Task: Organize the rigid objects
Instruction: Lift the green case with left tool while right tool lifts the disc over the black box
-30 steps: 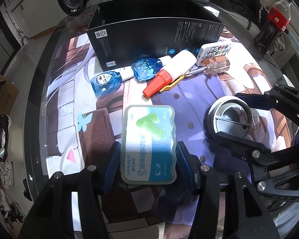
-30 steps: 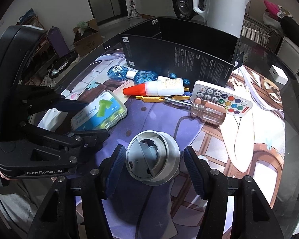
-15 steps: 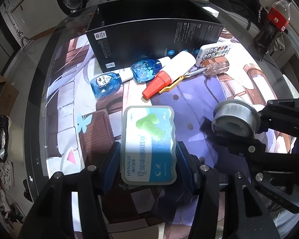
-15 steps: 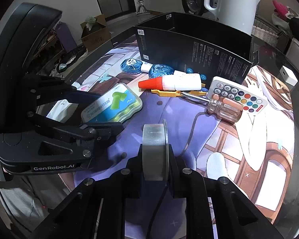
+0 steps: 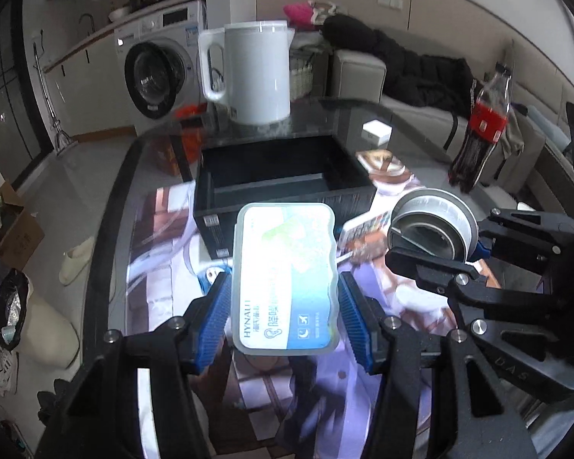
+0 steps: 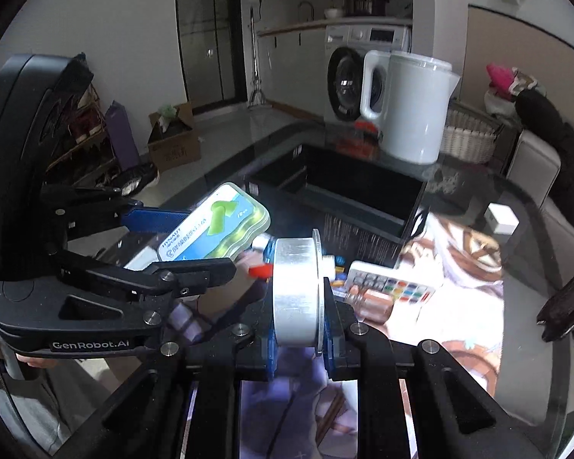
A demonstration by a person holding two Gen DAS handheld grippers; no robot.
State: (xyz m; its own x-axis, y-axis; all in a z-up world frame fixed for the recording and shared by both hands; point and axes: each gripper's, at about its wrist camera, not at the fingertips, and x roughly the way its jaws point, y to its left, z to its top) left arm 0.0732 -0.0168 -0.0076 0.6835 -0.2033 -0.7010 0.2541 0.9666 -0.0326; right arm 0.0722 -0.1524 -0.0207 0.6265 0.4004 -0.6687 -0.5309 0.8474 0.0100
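I have both loads lifted clear of the table, so the transfer step is in hand. The left gripper (image 5: 285, 308) pinches the earplug case (image 5: 285, 279) by its long sides; the right gripper (image 6: 296, 319) clamps the grey lid (image 6: 292, 294) on edge. The black box (image 5: 283, 172) stands open just ahead. Next, I judge, each load must clear the near wall before release.

earplug case (image 5: 285, 279): showing glossy translucent plastic
round lid (image 6: 292, 292): showing brushed grey metal
kettle (image 5: 256, 72): showing smooth white plastic
box (image 5: 283, 176): looking matt black card
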